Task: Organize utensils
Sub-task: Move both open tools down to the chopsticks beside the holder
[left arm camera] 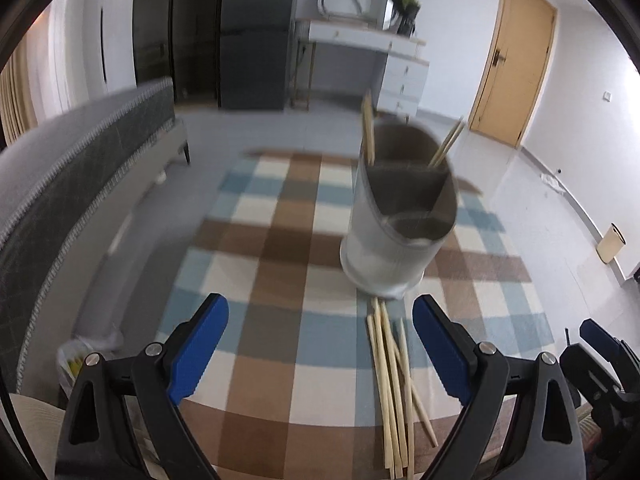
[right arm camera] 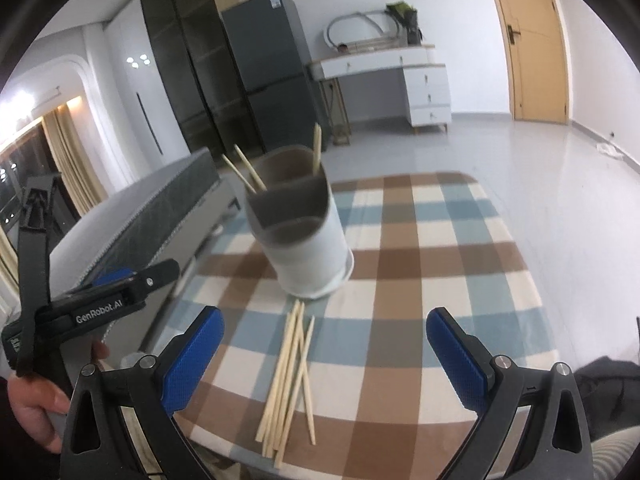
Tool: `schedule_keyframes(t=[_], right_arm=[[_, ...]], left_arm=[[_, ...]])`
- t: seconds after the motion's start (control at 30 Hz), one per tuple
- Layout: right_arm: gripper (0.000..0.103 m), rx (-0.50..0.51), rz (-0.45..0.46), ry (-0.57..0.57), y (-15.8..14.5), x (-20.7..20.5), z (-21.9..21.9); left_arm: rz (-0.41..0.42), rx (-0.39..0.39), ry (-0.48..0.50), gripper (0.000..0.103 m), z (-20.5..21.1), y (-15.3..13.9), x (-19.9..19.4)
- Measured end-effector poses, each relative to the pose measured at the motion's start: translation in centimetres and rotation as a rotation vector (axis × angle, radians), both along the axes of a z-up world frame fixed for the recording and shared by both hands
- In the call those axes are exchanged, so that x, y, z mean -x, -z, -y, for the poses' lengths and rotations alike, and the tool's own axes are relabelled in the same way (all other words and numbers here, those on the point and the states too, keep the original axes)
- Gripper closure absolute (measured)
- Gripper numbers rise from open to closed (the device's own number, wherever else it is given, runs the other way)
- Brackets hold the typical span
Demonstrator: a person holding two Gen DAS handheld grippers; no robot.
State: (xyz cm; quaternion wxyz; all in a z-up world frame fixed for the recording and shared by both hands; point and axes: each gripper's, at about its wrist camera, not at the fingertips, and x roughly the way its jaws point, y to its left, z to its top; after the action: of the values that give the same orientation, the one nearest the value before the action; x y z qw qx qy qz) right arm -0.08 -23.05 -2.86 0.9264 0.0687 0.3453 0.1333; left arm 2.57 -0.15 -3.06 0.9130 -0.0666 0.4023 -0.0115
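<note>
- Checked cloth (left arm camera: 280, 240) in brown, blue and cream covers the table, and a white utensil holder (left arm camera: 384, 248) stands upright on it, its inside split into compartments.
- Wooden chopsticks (right arm camera: 288, 376) lie loose in a small, partly crossed bundle on the cloth just in front of the holder, their far tips almost at its base.
- More chopsticks (left arm camera: 368, 132) stand inside the holder: some lean in a rear compartment, and another pair (left arm camera: 446, 148) slants out of the compartment beside it.
- Left gripper (left arm camera: 320, 344) hangs above the cloth on the near side of the holder, its blue pads wide apart with nothing between them; the loose bundle lies just inside its right pad.
- Right gripper (right arm camera: 324, 352) also sits on the near side of the holder, jaws spread wide and empty, the loose chopsticks lying on the cloth below the gap.
- Beside it a hand (right arm camera: 32, 404) grips the left tool's handle.
</note>
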Motion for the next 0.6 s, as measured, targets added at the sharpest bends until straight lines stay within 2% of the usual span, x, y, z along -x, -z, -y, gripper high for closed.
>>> schedule_keyframes(t=[0.07, 0.13, 0.2, 0.43, 0.5, 0.6], right_arm=[[0.002, 0.007, -0.036, 0.007, 0.8, -0.7, -0.1], [0.004, 0.003, -0.076, 0.010, 1.7, -1.4, -0.2], [0.016, -0.013, -0.122, -0.002, 2.5, -2.2, -0.3], [0.021, -0.001, -0.228, -0.010, 4.8, -4.1, -1.1], [0.027, 0.007, -0.258, -0.023, 5.5, -4.6, -1.5], [0.031, 0.016, -0.300, -0.040, 6.5, -5.6, -2.1]], left_arm=[[-0.046, 0.007, -0.016, 0.012, -0.2, 0.9, -0.5], [-0.097, 0.051, -0.018, 0.012, -0.6, 1.8, -1.0], [-0.131, 0.077, -0.012, 0.012, -0.8, 2.4, -1.6], [-0.156, 0.064, -0.076, 0.012, -1.0, 3.1, -2.9], [-0.175, 0.064, -0.094, 0.012, -1.2, 3.4, -3.3], [-0.223, 0.091, -0.124, 0.012, -1.8, 4.1, -4.1]])
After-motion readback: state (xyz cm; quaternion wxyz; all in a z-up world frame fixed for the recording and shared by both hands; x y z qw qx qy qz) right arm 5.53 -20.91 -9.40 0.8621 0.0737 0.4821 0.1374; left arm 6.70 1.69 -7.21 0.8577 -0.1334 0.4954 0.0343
